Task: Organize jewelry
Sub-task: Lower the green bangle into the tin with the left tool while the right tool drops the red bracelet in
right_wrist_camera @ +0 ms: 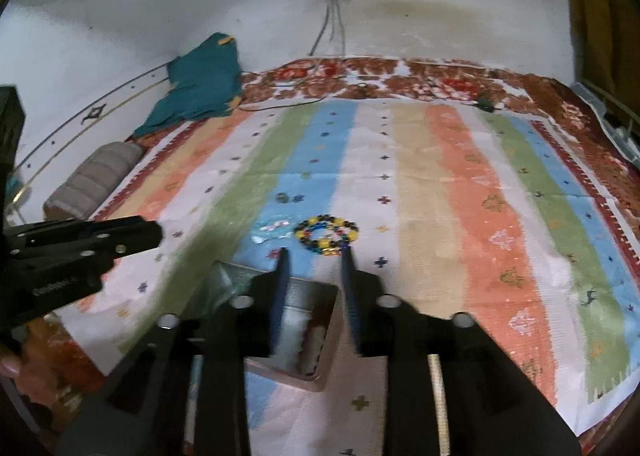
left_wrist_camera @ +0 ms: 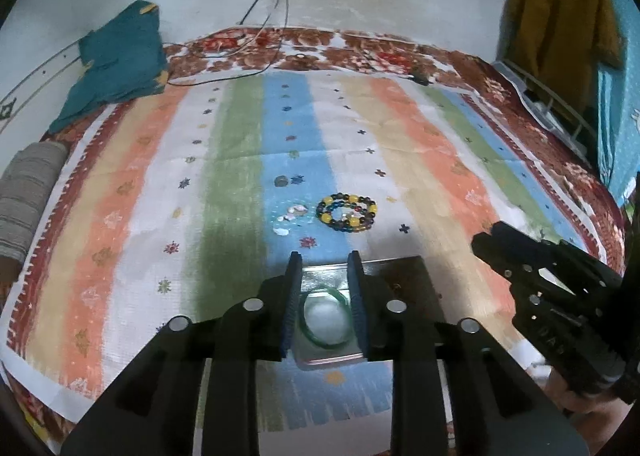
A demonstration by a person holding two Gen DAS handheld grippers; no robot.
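Note:
A green bangle (left_wrist_camera: 326,318) lies on white padding inside an open jewelry box (left_wrist_camera: 404,280) on the striped cloth. My left gripper (left_wrist_camera: 325,260) hovers open over the box, its fingers on either side of the bangle, not touching it. Beyond lie a multicoloured bead bracelet (left_wrist_camera: 347,212), small pale trinkets (left_wrist_camera: 291,214) and a dark ring (left_wrist_camera: 281,181). My right gripper (right_wrist_camera: 314,256) is open and empty above the box (right_wrist_camera: 308,292), just short of the bead bracelet (right_wrist_camera: 326,234). The pale trinkets (right_wrist_camera: 272,230) sit left of the bracelet.
A teal cloth (left_wrist_camera: 118,62) and a grey roll (left_wrist_camera: 28,192) lie at the left edge of the bed. Cables (left_wrist_camera: 260,28) run from a wall socket. A metal rack (left_wrist_camera: 560,108) and hanging clothes (left_wrist_camera: 560,16) stand at the right.

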